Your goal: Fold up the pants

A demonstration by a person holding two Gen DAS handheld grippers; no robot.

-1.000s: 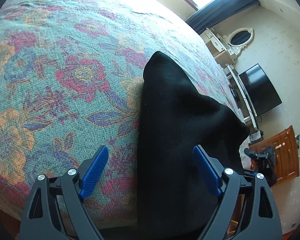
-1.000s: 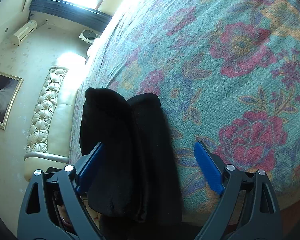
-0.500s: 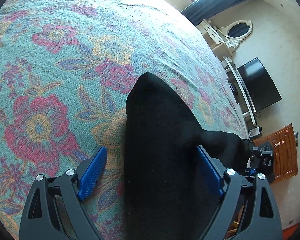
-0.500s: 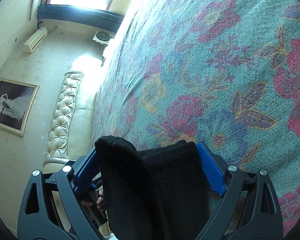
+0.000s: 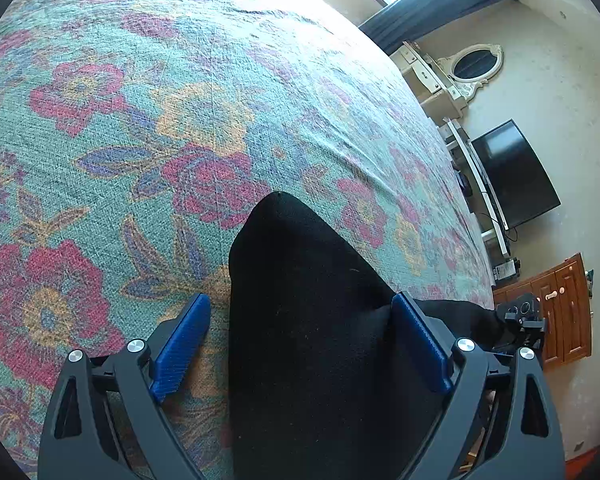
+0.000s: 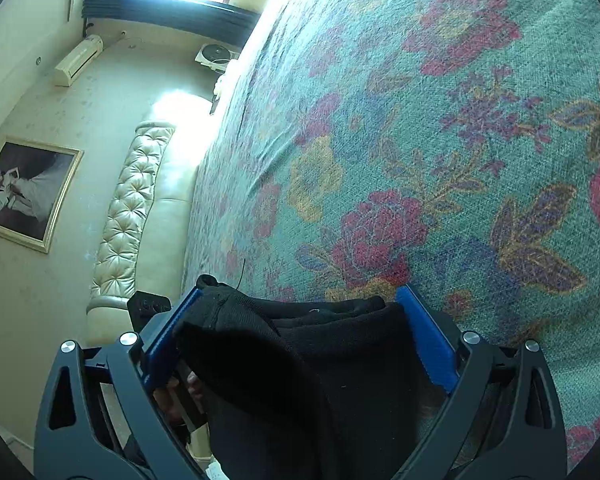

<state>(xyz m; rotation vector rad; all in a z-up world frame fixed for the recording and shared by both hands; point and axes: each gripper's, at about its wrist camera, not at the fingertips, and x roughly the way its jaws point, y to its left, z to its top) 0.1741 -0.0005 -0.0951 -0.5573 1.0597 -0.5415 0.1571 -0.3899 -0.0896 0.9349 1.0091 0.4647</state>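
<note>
The black pants [image 5: 308, 320] lie bunched on the floral bedspread [image 5: 180, 120], one pointed corner reaching away from me. My left gripper [image 5: 300, 340] is open, its blue pads wide apart, with the black cloth filling the space between them and touching the right pad [image 5: 420, 348]. In the right wrist view the pants [image 6: 300, 360] form a thick folded bundle. My right gripper [image 6: 296, 336] is open around that bundle, both blue pads against the cloth. The other gripper shows at the edge of each view, in the left wrist view [image 5: 522, 320].
The bedspread [image 6: 420, 120] stretches far ahead. A padded headboard [image 6: 128, 208] and framed picture [image 6: 24, 192] stand to the left. A television [image 5: 512, 176], a mirror dresser [image 5: 460, 72] and a wooden cabinet [image 5: 556, 312] stand beyond the bed's right edge.
Both grippers moved forward over the bed, carrying the pants along. The bundle now fills the right gripper's jaws where before it lay ahead of them.
</note>
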